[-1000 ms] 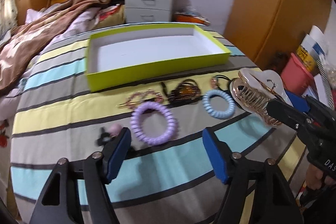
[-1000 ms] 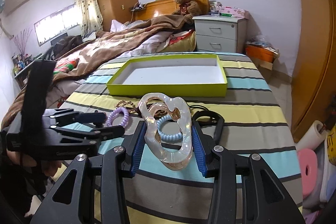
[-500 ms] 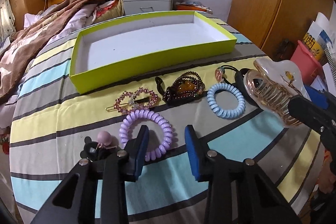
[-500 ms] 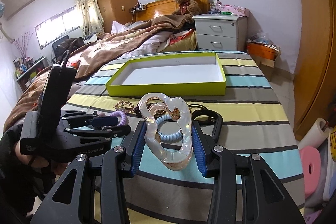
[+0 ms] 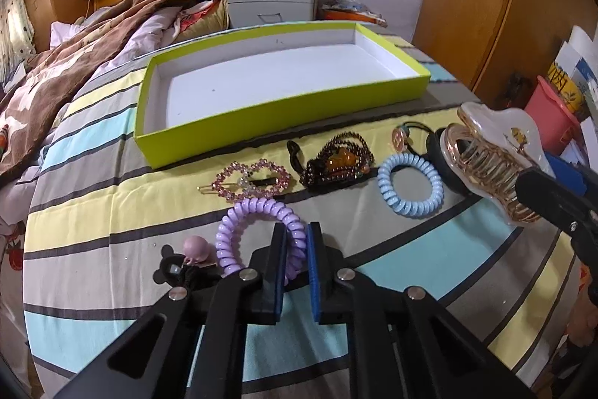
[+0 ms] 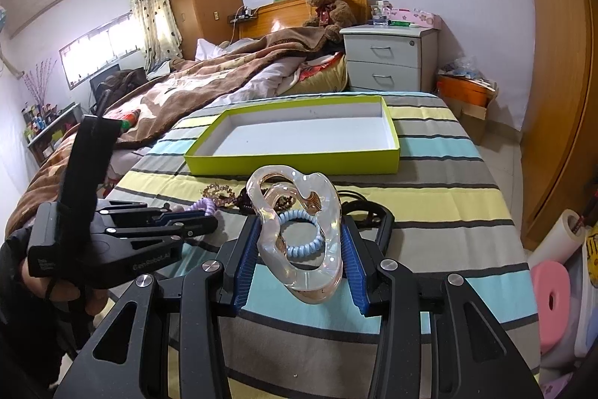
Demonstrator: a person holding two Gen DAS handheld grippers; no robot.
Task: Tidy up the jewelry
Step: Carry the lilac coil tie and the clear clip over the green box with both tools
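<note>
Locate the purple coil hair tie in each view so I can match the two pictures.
Left wrist view: the purple coil hair tie lies low centre on the striped bedspread, its right side pinched between the left tongs.
Right wrist view: only a small arc of it shows at mid-left, behind the left tongs' tips.
Shared landmark: the green tray, lying beyond the row of accessories in both.

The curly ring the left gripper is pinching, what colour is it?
Light purple. The spiral hair tie shows best in the left wrist view, pinched by the left gripper.
</note>
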